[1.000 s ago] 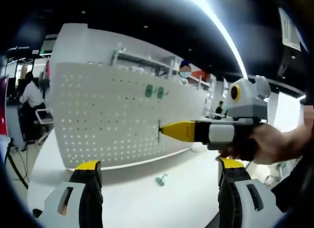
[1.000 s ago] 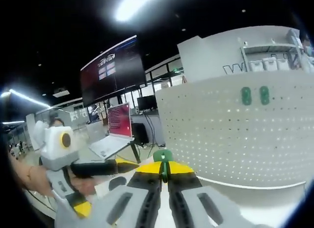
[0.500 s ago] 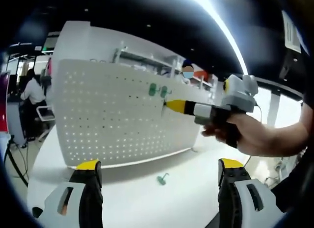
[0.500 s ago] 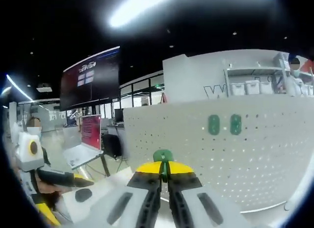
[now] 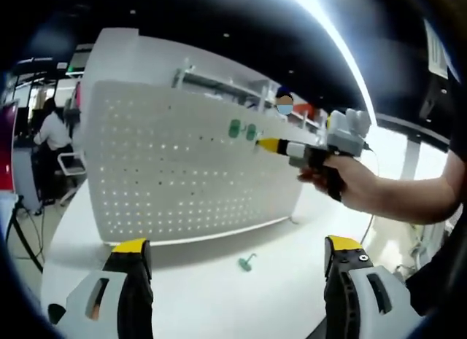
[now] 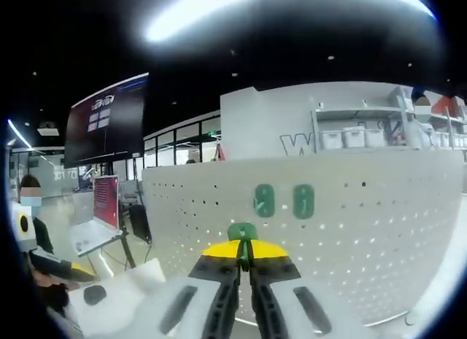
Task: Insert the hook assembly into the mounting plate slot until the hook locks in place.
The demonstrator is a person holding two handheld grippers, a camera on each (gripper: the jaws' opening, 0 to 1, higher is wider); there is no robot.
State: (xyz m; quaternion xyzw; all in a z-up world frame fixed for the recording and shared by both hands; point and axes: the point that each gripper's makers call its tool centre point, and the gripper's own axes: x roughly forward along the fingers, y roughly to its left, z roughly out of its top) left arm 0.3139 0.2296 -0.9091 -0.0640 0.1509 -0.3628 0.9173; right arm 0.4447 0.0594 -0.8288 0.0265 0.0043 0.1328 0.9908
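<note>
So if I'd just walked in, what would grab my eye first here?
Probably the big white pegboard standing on the white table, with two green hooks already mounted near its top. Next, the right hand-held gripper, reaching up beside those hooks, shut on another green hook. One more spare green hook lies on the table in front of the board.

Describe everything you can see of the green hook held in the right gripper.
The green hook looks like plastic, with a rounded top poking up above the yellow tips of the right gripper, whose jaws are shut on it. Its lower part is hidden between the jaws. It sits upright in front of the white pegboard, just below two green hooks already mounted. Whether it touches the board cannot be told.
</note>
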